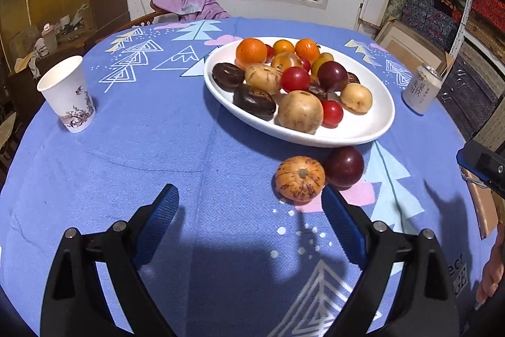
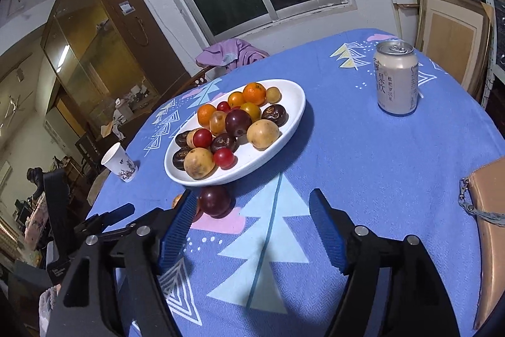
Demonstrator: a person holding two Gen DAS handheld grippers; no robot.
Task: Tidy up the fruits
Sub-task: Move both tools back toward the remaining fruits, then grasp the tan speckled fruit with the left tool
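Nearest in the left wrist view, left gripper (image 1: pixel 249 210) with jaws spread wide, nothing between them, hanging over bare blue cloth of the surface (image 1: pixel 126 172). Just beyond the right-hand blue pad, a speckled orange fruit (image 1: pixel 300 178) lying on the cloth, stem end up, close beside that pad but outside the gap and not visibly pressed by it. Touching it on its far right side, a dark plum (image 1: pixel 344 167), tucked just in front of the near rim of the white plate (image 1: pixel 363 131). In the right wrist view, right gripper (image 2: pixel 255 217) likewise with jaws apart and empty, the same plum (image 2: pixel 214 200) just past the tip of the left-hand pad, between that pad and the plate rim (image 2: pixel 284 144); only a sliver of the speckled fruit (image 2: pixel 177 200) showing left of that pad. On the plate itself, a heap of fruit: tan potato-like rounds at the front, red plums, dark wrinkled pieces, oranges at the back. Left of the plate, well apart, a paper cup (image 1: pixel 68 93) standing upright. Right of the plate, an upright drink can (image 1: pixel 421 90). Beyond the plate, past the far edge of the surface, a purple garment (image 1: pixel 189 3) draped on a chair under a window.
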